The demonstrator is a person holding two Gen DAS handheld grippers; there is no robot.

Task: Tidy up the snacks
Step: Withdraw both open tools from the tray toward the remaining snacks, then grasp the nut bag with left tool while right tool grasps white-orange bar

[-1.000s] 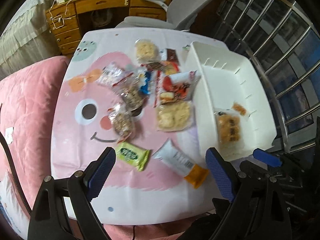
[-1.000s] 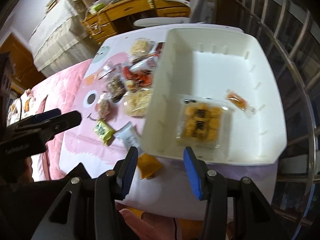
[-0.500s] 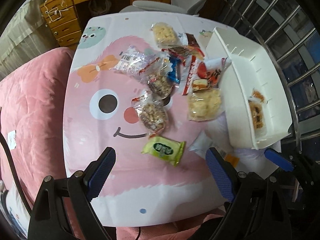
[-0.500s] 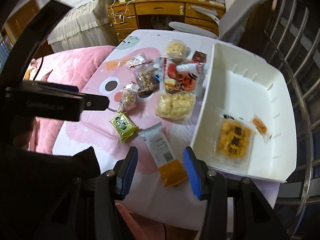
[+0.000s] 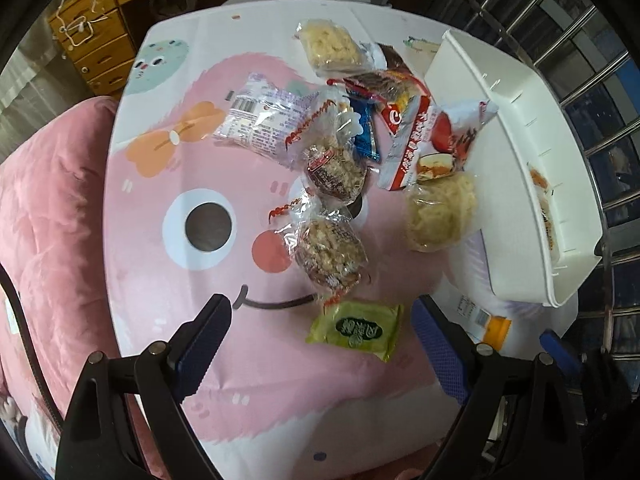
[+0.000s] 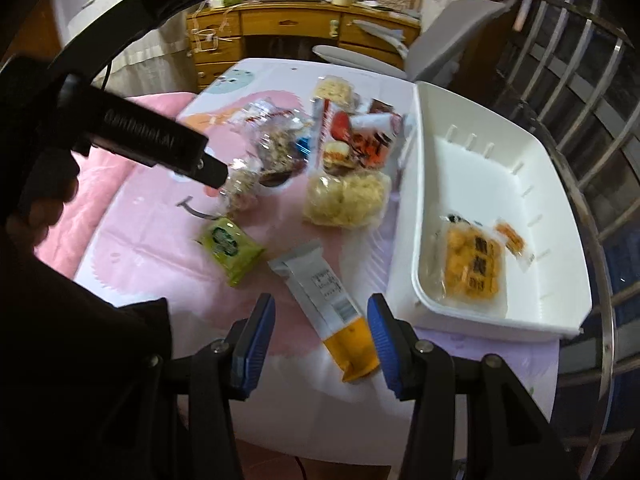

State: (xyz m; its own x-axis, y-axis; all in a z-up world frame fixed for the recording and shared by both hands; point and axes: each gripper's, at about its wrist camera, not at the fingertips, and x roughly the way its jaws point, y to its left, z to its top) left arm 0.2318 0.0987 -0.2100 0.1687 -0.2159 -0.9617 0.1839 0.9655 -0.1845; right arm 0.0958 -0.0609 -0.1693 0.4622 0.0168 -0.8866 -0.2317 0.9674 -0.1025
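Note:
Several wrapped snacks lie on a pink cartoon tablecloth (image 5: 160, 184). A green packet (image 5: 356, 330) (image 6: 230, 248) lies nearest my open, empty left gripper (image 5: 320, 340), just between its fingertips. A white and orange bar (image 6: 332, 308) lies between the tips of my open, empty right gripper (image 6: 320, 332). A white bin (image 6: 492, 184) (image 5: 516, 152) at the right holds an orange snack pack (image 6: 474, 268) and a small orange sachet (image 6: 510, 240).
A pile of clear and red packets (image 5: 344, 168) sits mid-table beside the bin. A pink quilt (image 5: 44, 216) lies left of the table. A metal railing (image 6: 580, 80) runs along the right. A wooden desk (image 6: 288, 24) and grey chair (image 6: 440, 52) stand behind.
My left gripper has moved left and closer over the table toward the green packet. My right gripper has swung left from the bin to the white and orange bar.

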